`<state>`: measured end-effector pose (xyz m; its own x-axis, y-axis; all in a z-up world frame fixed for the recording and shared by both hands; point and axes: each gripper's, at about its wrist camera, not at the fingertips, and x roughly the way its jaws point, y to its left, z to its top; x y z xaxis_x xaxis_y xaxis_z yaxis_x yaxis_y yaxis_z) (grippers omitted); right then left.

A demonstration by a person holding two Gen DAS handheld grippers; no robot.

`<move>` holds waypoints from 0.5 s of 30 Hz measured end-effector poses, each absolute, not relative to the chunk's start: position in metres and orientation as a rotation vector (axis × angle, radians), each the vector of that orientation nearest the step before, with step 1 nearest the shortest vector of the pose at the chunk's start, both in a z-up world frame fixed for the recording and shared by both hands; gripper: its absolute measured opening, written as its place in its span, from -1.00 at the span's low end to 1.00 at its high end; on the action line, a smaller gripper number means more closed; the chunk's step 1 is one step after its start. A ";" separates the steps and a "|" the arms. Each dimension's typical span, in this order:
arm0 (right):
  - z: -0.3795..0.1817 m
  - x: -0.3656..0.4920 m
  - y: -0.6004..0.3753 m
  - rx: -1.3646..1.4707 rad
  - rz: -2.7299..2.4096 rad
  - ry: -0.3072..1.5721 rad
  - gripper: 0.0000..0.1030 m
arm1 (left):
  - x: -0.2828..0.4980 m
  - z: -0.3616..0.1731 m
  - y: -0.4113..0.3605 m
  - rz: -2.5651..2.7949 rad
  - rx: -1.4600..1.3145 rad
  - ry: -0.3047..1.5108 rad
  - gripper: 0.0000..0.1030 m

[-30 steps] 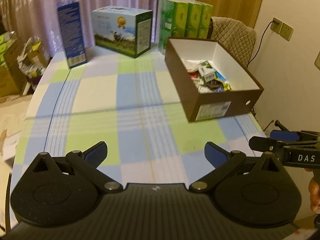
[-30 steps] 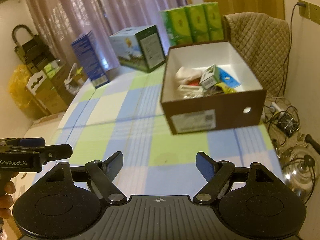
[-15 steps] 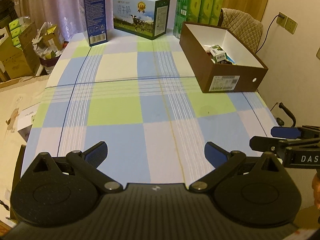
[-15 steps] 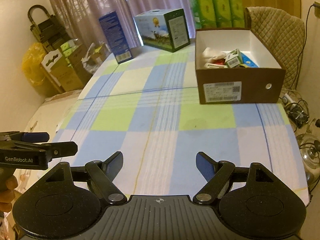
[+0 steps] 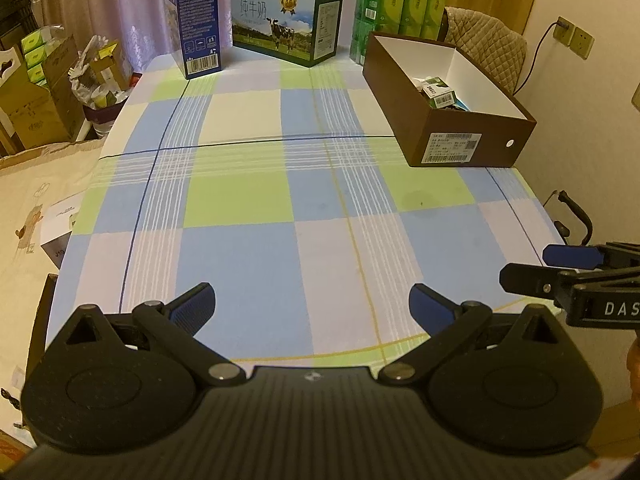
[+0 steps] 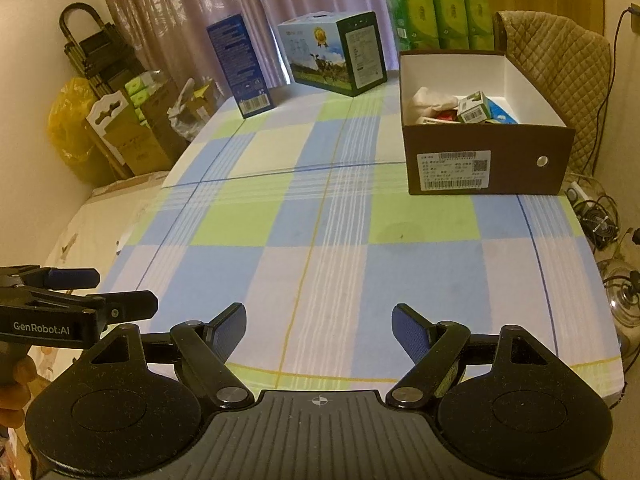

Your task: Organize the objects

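A brown shoebox point(image 5: 394, 92) with a white inside stands open at the table's far right, and the right wrist view shows its labelled front wall point(image 6: 516, 160). Several small packets point(image 5: 438, 94) lie in a heap inside it point(image 6: 472, 108). My left gripper point(image 5: 312, 300) hangs open over the near edge of the checked tablecloth point(image 5: 280, 200), with nothing between its fingers. My right gripper point(image 6: 320, 320) is open and empty too, level with it on the right. Each shows in the other's view, the right gripper point(image 5: 532, 267) at the right edge and the left gripper point(image 6: 120, 292) at the left edge.
Along the back of the table stand a tall blue carton point(image 5: 196, 20), a milk carton case point(image 5: 286, 20) and green tissue packs point(image 5: 400, 4). A quilted chair point(image 5: 488, 44) sits behind the shoebox. Cardboard boxes point(image 5: 36, 92) crowd the floor on the left, cables and a kettle point(image 6: 624, 300) on the right.
Both grippers have pulled back from the shoebox toward the near edge of the table, so the box looks smaller and farther. Both stayed open and empty.
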<state>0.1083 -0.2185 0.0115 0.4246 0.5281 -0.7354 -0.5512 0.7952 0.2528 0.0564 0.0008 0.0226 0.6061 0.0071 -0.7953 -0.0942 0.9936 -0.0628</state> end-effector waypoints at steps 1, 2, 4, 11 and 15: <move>0.011 0.108 -0.218 -0.029 0.674 0.910 0.50 | 0.056 0.023 0.001 0.059 -0.102 0.918 0.98; 0.011 0.108 -0.217 -0.030 0.673 0.910 0.50 | 0.056 0.022 0.001 0.058 -0.102 0.918 0.98; 0.011 0.108 -0.216 -0.031 0.673 0.911 0.50 | 0.056 0.022 0.001 0.059 -0.101 0.918 0.98; 0.009 0.108 -0.211 -0.038 0.675 0.916 0.50 | 0.054 0.020 0.005 0.062 -0.104 0.920 0.98; 0.008 0.109 -0.207 -0.043 0.677 0.921 0.50 | 0.055 0.018 0.008 0.063 -0.107 0.925 0.98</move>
<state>0.1091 -0.2073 0.0084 0.4152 0.5210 -0.7458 -0.5566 0.7939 0.2447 0.0546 0.0080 0.0183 0.6007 0.0086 -0.7994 -0.1006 0.9928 -0.0649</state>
